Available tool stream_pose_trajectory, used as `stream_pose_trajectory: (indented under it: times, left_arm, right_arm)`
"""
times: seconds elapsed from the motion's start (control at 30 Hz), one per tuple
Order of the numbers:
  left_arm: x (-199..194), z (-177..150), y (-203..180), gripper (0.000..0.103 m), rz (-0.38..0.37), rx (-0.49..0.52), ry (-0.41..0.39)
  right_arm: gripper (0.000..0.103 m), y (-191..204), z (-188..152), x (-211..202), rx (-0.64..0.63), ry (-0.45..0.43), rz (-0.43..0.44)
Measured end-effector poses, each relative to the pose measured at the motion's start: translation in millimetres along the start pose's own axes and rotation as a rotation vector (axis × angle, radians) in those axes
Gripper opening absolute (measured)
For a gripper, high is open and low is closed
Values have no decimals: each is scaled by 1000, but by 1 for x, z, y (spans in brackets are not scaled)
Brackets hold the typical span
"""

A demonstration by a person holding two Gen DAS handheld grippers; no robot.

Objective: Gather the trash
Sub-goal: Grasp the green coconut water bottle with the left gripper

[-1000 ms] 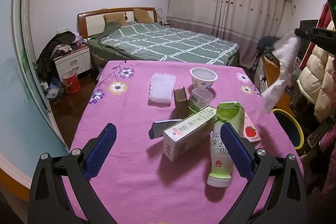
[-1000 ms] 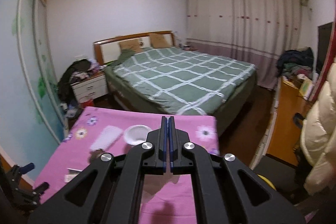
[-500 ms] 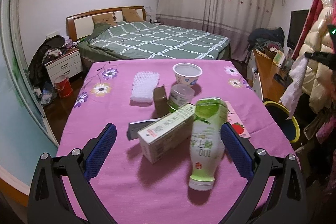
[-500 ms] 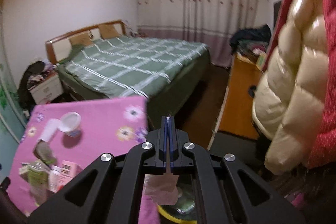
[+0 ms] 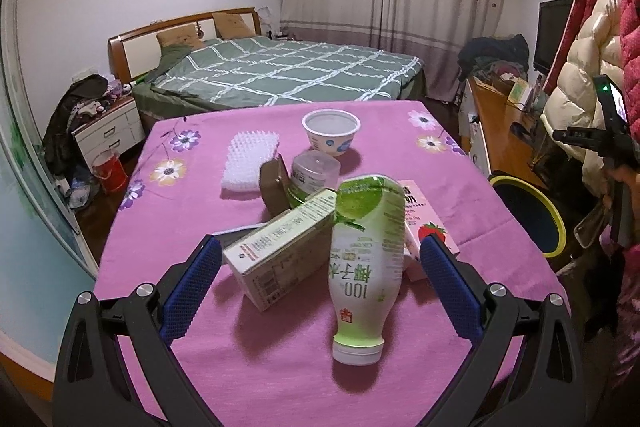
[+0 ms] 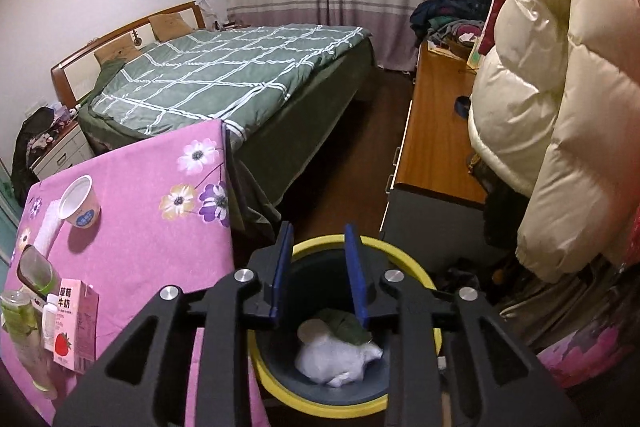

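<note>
Bedroom, pink floral tablecloth [image 5: 280, 379], green-quilted bed [image 5: 280, 75], yellow-rimmed bin [image 6: 320, 403] beside table

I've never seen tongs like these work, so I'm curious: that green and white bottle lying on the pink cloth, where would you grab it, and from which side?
Probably across its white midsection, coming from above. The green and white bottle lies on its side, cap toward the camera, its far end resting against the cardboard box. The open left tongs already straddle it, so the pads would close on its round sides, clear of the box.
</note>
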State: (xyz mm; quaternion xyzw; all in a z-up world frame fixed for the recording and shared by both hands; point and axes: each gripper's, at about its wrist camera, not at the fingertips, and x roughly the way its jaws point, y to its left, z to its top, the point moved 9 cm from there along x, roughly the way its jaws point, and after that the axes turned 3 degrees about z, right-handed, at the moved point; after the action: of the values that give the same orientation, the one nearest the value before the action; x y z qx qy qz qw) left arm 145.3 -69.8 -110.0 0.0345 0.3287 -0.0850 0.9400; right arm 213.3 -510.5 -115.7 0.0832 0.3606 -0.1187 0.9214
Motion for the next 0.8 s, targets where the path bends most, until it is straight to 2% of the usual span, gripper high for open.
stream_pose_trajectory:
  times: [0.47,0.8]
  left_arm:
    - [52,-13,-43,95,-41,110,81]
    - [80,-11,-42,91,-31,116,133]
  right_arm:
    - [28,31,-24,21,-12,48,50]
    - [29,30,-29,29,-7,69,58]
